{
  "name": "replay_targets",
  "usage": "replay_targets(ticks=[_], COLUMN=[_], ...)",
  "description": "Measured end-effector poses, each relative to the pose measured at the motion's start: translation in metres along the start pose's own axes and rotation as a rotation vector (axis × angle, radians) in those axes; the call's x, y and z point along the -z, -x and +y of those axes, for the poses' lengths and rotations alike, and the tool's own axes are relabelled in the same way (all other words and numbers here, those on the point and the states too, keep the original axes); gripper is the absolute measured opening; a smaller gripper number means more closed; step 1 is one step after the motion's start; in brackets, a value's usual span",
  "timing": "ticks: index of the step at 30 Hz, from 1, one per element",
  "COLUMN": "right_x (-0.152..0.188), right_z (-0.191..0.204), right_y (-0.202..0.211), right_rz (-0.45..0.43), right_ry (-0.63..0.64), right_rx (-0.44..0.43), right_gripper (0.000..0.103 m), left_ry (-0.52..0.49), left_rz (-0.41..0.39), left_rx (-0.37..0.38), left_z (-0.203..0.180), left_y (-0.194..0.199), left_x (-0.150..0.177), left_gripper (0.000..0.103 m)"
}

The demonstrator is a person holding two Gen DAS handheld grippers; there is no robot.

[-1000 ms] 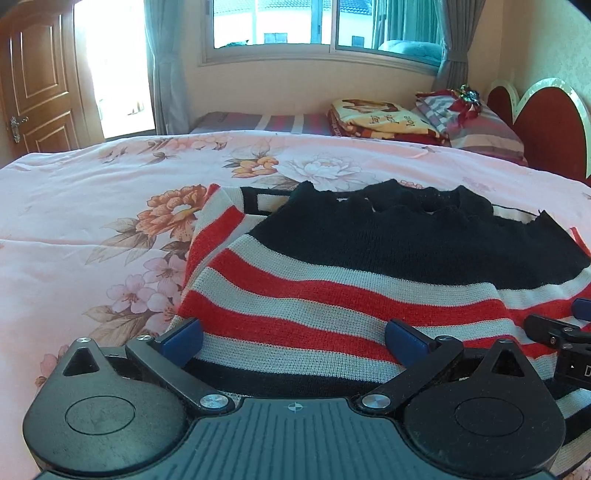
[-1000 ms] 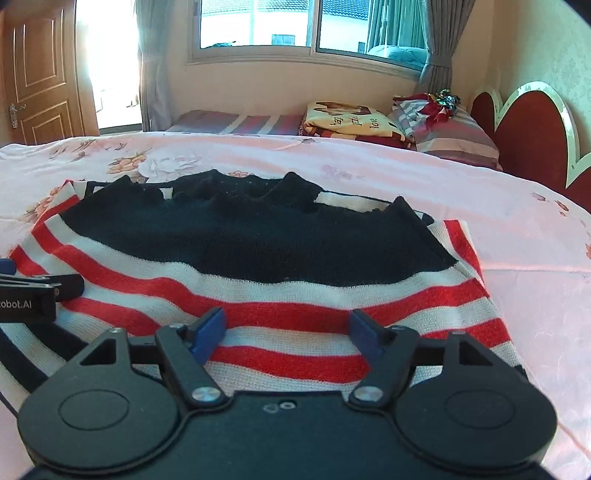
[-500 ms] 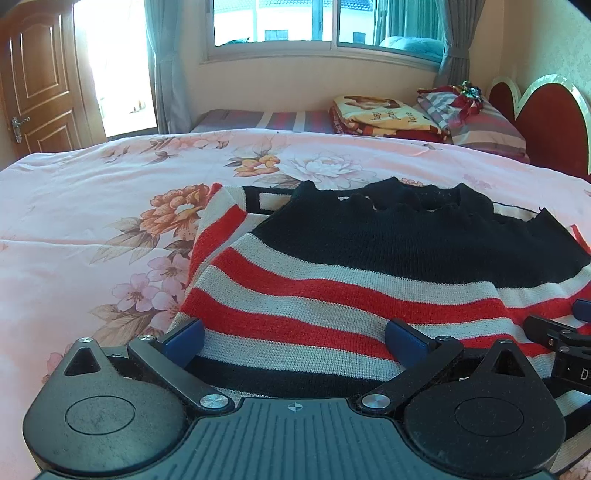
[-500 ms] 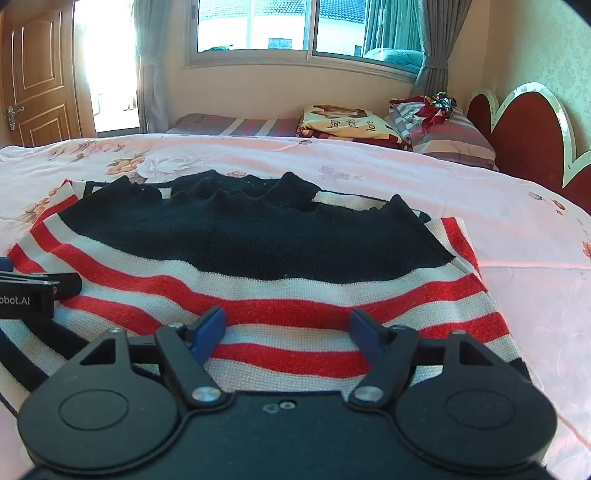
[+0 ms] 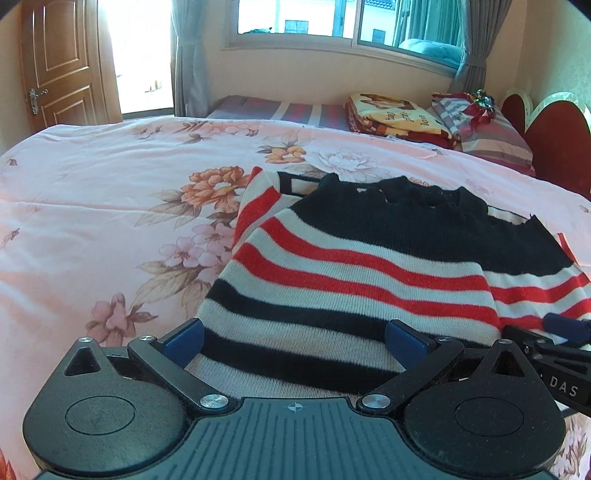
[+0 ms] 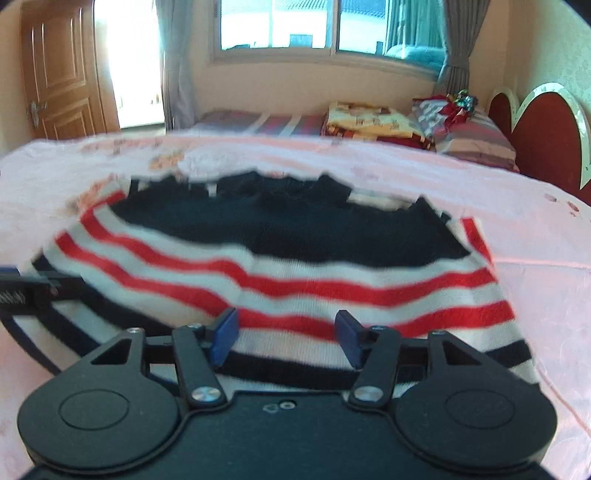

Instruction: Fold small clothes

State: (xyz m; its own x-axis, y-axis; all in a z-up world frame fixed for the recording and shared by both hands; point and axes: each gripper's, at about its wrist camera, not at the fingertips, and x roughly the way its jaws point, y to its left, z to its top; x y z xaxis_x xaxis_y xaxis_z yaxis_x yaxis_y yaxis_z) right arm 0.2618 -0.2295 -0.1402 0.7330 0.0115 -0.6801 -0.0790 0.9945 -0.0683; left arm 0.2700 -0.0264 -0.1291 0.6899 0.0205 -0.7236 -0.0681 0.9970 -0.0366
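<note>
- A small striped sweater (image 5: pixel 354 273) lies on a bed (image 5: pixel 110 206), spread across a pink bedspread printed with flowers; its far part is solid black, nearer bands run red and white, and the nearest are black and white
- The sweater's near edge bulges up towards both cameras; the right wrist view is blurred
- The left gripper (image 5: pixel 295 338) sits over the near left part of the sweater; its jaws stand wide apart, with the black-and-white knit between them, and the blue pads (image 5: pixel 183 339) do not press on it
- The right gripper (image 6: pixel 287 334) sits over the near right part; its jaws are closing, the knit lies between them, and the pads are not yet squeezing it
- Each gripper shows at the edge of the other's view
- Beyond the bed: folded blankets (image 5: pixel 399 114), a red headboard (image 5: pixel 554 147), a window (image 5: pixel 332 22), grey curtains and a wooden door (image 5: pixel 59 70)
</note>
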Motion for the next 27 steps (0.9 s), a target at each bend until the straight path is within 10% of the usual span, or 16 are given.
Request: replay_targets(ticks=[14,16,27], right_x=[0.003,0.003,0.002], right_z=[-0.014,-0.016,-0.015], right_y=[0.031,0.031,0.019], right_rz=[-0.03,-0.031,-0.03], right_ry=[-0.067,-0.074,-0.077], right_rx=[-0.016,-0.017,-0.027], right_gripper=[0.062,0.062,0.062], left_ry=[0.313,0.422,0.678], left_rz=[0.129,0.17,0.087], left_rx=[0.189,0.245,0.364], left_z=[0.036,0.046,0.056], left_y=[0.013,0.008,-0.033], left_x=[0.028,0.037,0.036], left_gripper=[0.102,0.082,0.081])
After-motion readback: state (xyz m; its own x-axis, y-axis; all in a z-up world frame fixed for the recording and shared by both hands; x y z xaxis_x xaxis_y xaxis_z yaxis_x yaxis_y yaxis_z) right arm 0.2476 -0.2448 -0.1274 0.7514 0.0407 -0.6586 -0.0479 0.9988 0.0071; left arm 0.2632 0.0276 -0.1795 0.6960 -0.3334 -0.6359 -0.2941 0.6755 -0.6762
